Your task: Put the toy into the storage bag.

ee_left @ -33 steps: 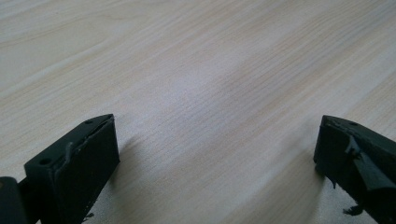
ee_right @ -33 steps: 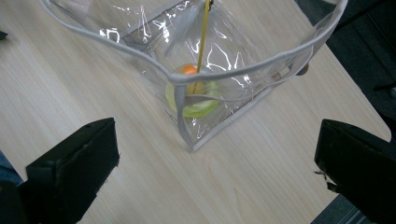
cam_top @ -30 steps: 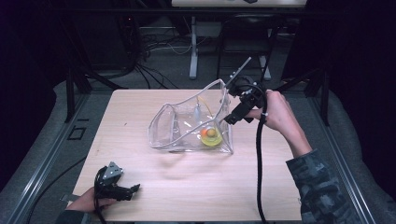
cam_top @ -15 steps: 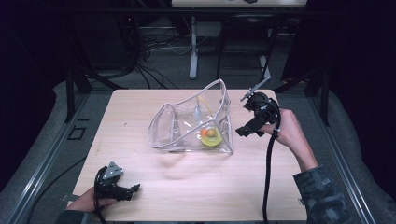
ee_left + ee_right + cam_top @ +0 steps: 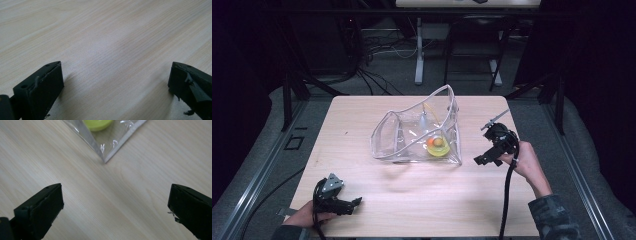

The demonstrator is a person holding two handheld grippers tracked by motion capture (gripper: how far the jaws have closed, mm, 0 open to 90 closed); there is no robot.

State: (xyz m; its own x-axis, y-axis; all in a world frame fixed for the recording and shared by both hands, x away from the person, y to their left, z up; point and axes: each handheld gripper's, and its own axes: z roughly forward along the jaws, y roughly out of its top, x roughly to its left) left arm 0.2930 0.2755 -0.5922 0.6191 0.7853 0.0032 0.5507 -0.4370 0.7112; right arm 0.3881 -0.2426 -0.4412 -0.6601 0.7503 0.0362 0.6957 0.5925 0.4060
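Observation:
A clear plastic bag (image 5: 412, 132) with a white-edged open mouth stands in the middle of the wooden table. Inside it lie a yellow-green dish (image 5: 438, 150) and a small orange ball (image 5: 437, 143). My right gripper (image 5: 480, 161) hovers just right of the bag, open and empty. In the right gripper view its jaws stand wide apart over bare wood, with the bag's corner (image 5: 106, 157) and the yellow-green dish (image 5: 98, 124) ahead. My left gripper (image 5: 353, 203) rests near the table's front left edge, open, with only wood between its jaws.
The wooden table (image 5: 377, 195) has bare surface around the bag. Black frame rails, cables and a desk's legs stand beyond the far edge. A black cable (image 5: 506, 200) trails from the right gripper toward the near edge.
My right gripper has let go of the bag's mouth and drawn back to the right and toward me, sinking closer to the table. The left gripper has stayed put.

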